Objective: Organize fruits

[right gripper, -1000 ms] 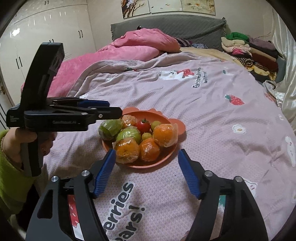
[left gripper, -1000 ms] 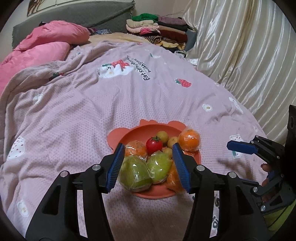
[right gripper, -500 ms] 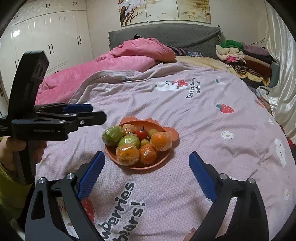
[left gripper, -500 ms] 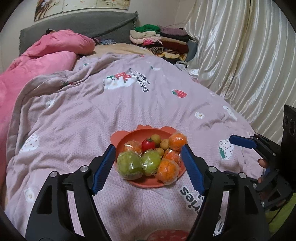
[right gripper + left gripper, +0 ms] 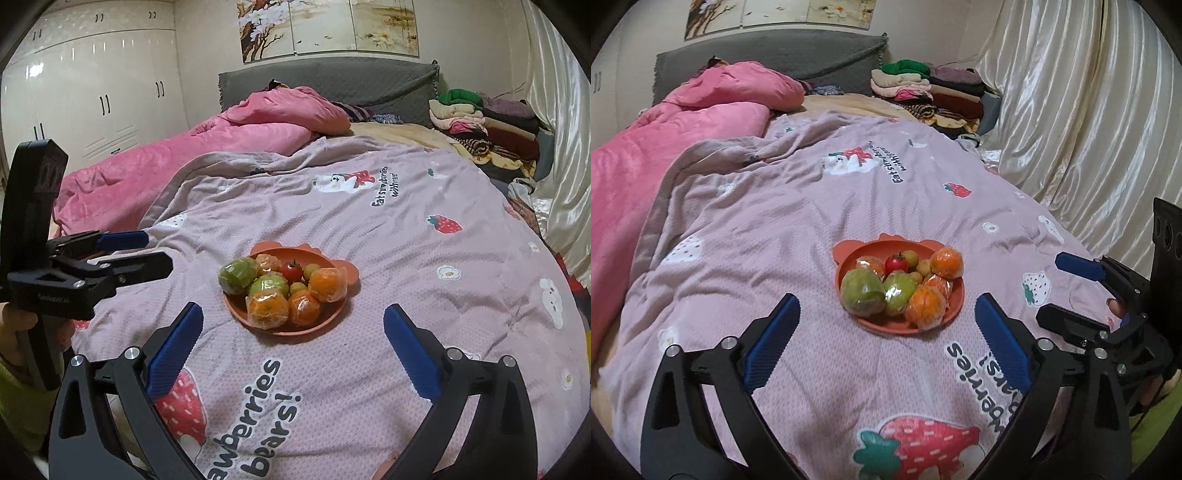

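Observation:
An orange plate (image 5: 956,306) (image 5: 325,321) sits on the purple bedspread and holds wrapped oranges (image 5: 925,306) (image 5: 267,308), two wrapped green fruits (image 5: 862,291) (image 5: 238,275), a small tomato (image 5: 896,264) (image 5: 291,272) and small yellow-green fruits (image 5: 910,258). My left gripper (image 5: 886,336) is open and empty, held back from the plate's near side. My right gripper (image 5: 293,339) is open and empty, also short of the plate. Each gripper shows in the other's view, the right (image 5: 1082,291) and the left (image 5: 129,254).
The purple strawberry-print bedspread (image 5: 812,221) covers the bed. A pink duvet (image 5: 221,147) lies at the far left. A stack of folded clothes (image 5: 934,88) sits by the grey headboard. Shiny curtains (image 5: 1071,110) hang on the right. White wardrobes (image 5: 92,92) stand at left.
Both grippers have drawn back and up from the plate and opened wider. The left jaws no longer flank the green fruits. The fruit has not moved.

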`<action>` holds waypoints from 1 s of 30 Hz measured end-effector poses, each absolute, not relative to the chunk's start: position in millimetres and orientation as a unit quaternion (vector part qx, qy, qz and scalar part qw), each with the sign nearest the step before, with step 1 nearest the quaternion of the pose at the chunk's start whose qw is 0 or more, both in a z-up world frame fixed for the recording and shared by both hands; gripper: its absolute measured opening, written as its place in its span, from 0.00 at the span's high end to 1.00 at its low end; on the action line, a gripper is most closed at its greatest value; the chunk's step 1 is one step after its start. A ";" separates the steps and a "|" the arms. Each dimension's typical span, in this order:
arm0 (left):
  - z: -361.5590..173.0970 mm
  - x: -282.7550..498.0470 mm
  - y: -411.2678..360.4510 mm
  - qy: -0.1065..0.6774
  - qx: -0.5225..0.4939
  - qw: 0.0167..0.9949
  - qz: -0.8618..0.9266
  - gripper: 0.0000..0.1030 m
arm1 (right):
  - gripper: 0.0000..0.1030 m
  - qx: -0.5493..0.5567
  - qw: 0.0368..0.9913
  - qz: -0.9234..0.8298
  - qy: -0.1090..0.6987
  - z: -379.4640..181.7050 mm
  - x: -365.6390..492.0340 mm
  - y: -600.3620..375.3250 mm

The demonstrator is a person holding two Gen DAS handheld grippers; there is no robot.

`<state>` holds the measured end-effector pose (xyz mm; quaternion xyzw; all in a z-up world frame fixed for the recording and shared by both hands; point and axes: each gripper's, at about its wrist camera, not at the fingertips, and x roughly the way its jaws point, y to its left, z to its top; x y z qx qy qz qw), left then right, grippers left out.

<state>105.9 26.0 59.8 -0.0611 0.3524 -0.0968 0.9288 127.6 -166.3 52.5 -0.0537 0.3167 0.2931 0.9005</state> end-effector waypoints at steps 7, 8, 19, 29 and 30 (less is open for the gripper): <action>66.7 86.0 28.3 0.346 -0.067 0.933 -0.072 0.10 | 0.05 -0.053 0.904 0.292 0.308 61.7 112.4 -169.4; 67.5 83.4 28.7 0.346 -0.067 0.933 -0.071 0.10 | 0.05 -0.051 0.904 0.291 0.309 61.6 109.7 -170.6; 63.1 53.3 19.2 0.355 -0.059 0.932 -0.043 0.10 | 0.05 -0.040 0.905 0.271 0.326 45.4 78.7 -186.9; 38.3 31.7 7.0 0.374 -0.064 0.925 -0.036 0.09 | 0.04 -0.034 0.908 0.244 0.339 25.3 63.7 -197.2; 36.2 30.5 6.6 0.374 -0.062 0.925 -0.031 0.09 | 0.04 -0.034 0.908 0.243 0.339 24.5 63.2 -196.7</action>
